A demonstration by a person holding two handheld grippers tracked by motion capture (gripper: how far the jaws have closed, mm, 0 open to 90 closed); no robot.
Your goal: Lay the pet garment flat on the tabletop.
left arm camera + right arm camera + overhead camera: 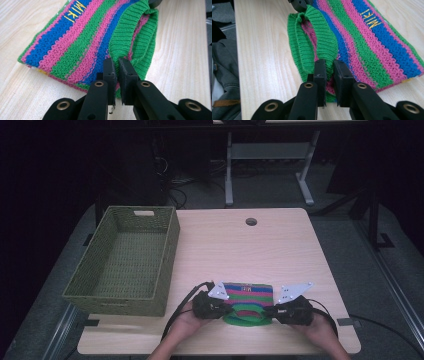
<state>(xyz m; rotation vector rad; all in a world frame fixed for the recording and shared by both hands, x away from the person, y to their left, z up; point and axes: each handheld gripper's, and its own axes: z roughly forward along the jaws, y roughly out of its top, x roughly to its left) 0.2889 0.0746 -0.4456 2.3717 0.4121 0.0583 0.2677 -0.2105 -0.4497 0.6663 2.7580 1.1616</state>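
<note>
Striped knit hat (pixel 248 296) pinched at both ends of its green cuff (pixel 125 37), near table edge.

You hold it with left gripper (pixel 227 309) and right gripper (pixel 268 311), jaws narrow on the cuff; wicker basket (pixel 165 250) sits empty, so likely folding or stowing remains.

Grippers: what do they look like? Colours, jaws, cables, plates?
Both are black. The left gripper and right gripper each carry a light grey three-cornered plate with small dark dots on top and trail a black cable toward the person. Up close, the jaws are flat black blocks on black arms, with brass-coloured rings at the joints. The forearms show no sleeves.
</note>
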